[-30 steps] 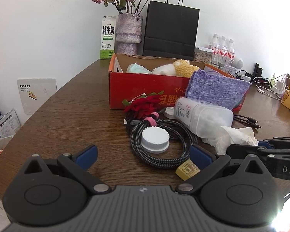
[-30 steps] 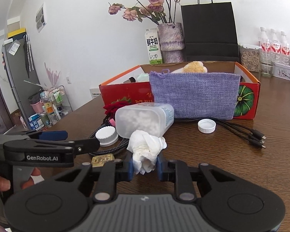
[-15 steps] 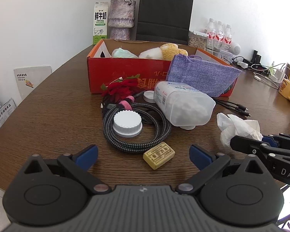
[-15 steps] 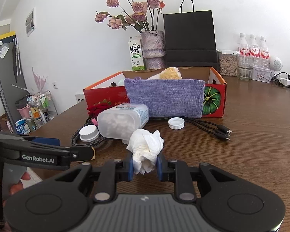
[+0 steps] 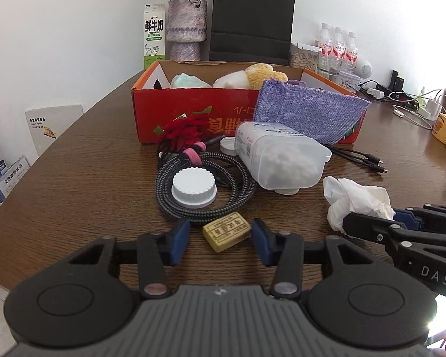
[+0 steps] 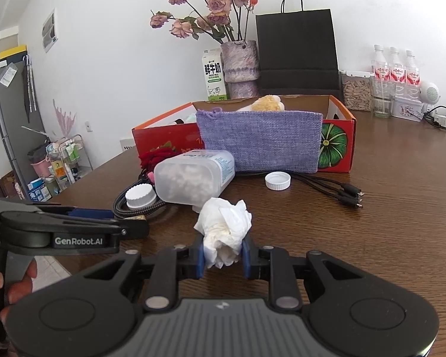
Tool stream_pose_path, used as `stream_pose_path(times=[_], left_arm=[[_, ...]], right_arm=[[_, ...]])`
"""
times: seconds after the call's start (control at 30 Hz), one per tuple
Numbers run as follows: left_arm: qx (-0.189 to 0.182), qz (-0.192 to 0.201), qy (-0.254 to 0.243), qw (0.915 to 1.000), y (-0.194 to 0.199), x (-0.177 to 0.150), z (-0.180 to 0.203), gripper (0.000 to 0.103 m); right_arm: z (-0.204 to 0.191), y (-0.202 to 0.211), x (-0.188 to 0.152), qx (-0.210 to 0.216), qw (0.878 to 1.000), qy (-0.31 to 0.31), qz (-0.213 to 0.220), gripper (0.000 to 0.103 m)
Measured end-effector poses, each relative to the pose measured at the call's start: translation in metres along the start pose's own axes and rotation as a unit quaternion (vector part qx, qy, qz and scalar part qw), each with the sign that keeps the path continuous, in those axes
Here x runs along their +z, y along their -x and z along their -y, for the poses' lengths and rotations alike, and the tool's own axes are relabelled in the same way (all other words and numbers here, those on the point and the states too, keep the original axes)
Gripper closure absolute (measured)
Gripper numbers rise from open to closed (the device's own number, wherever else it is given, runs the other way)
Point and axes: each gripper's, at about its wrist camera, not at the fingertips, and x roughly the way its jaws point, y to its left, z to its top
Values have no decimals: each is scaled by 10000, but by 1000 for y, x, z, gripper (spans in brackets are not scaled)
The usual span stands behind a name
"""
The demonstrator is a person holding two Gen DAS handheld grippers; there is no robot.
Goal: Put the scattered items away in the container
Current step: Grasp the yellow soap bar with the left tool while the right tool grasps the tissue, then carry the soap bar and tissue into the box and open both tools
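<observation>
Since a second ago, left gripper (image 5: 221, 236) slid nearer and its jaws were closing around the small yellow block (image 5: 226, 231), near of the coiled cable (image 5: 205, 189). Rigid, light: grip its long sides. Right gripper (image 6: 222, 255) pinched soft, crushable crumpled tissue (image 6: 224, 227); red cardboard box (image 5: 193, 113) sat far.

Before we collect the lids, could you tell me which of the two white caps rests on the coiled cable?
The larger ridged white cap sits inside the braided cable coil. The smaller white cap lies on the bare table nearer the red box.
</observation>
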Motion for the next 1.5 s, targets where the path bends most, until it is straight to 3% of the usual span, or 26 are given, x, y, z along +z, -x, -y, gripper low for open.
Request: stream_pose_path(times=[0.47,0.87,1.07,1.3,1.5], left_arm=[[-91,57,110,9999,6,-3,-9,67],[-299,693,-81,9971,26,2,-11,67],[-295,1148,-74,9929,30,24,-18,67],[-309,1602,58,9866,22,70,-22,67],[-295,1678,166,9852,-8,117,-24,67]], right_arm=[[-2,0,0,-19,10000,11,-14,80],[0,2,4,-61,9999,50,100,80],[-1,7,22,-67,9989,229,396,80],[6,8,72,-174,9943,354,994,80],[15,-18,119,-437,9915,441,1141,80]])
